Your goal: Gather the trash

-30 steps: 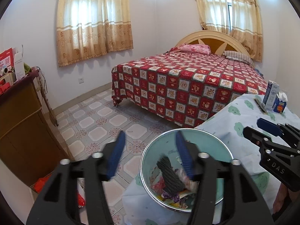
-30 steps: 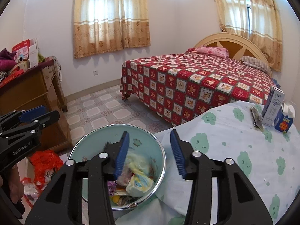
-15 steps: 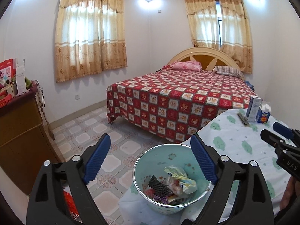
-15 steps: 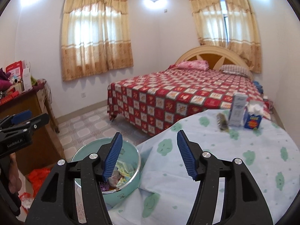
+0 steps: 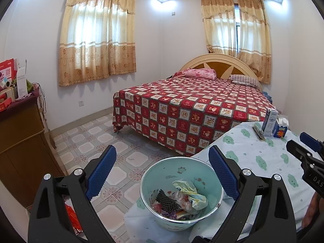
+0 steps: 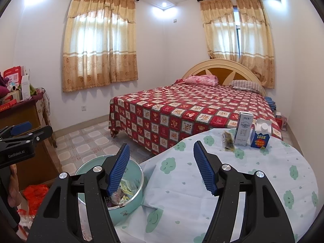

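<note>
Both my claws, just opened, hang empty: left claw (image 5: 162, 172) above the mint-green enamel trash basin (image 5: 180, 192), right claw (image 6: 160, 170) nearer the dark flat wrapper (image 6: 228, 140) lying lengthwise beyond the basin on the cloud-print cloth surface (image 6: 222, 182).

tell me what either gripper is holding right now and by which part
Nothing. The left gripper and right gripper both have jaws that have just been opening, with nothing between them.

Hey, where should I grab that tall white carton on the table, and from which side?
Grip the tall white carton across its upright mid-body, coming from the near side. The blue carton crowds its right, and the dark wrapper lies to its left.
</note>
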`<act>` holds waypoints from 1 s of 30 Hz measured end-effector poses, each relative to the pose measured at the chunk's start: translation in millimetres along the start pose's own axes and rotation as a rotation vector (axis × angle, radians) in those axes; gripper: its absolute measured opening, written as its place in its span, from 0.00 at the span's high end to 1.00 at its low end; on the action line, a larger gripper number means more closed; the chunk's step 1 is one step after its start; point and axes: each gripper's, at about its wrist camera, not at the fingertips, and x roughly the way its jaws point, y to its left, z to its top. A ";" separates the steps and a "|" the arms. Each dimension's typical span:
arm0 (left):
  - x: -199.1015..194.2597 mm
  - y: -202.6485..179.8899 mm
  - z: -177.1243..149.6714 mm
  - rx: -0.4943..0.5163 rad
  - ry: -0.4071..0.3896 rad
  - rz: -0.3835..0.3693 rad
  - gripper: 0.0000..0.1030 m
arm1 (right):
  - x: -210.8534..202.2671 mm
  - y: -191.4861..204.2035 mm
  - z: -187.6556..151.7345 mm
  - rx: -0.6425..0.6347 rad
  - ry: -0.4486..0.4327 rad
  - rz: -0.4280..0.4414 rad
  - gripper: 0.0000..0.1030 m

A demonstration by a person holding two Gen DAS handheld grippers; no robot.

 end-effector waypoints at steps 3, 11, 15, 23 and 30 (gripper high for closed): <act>-0.2 2.3 0.2 -0.010 0.001 0.000 0.10 | -0.1 0.3 0.3 0.001 0.001 0.001 0.34; 0.4 4.4 0.6 -0.009 -0.001 0.006 0.08 | -2.5 5.3 0.8 -0.004 -0.009 -0.002 0.34; 0.5 4.6 0.6 -0.010 0.001 0.005 0.08 | -2.9 5.2 0.9 -0.005 -0.007 -0.001 0.34; 0.7 4.3 -0.3 -0.007 0.001 0.004 0.08 | -4.9 5.5 -0.4 -0.006 -0.004 0.000 0.34; 1.3 3.3 -0.3 -0.005 0.000 0.005 0.08 | -5.7 5.2 -1.1 -0.008 -0.003 0.002 0.32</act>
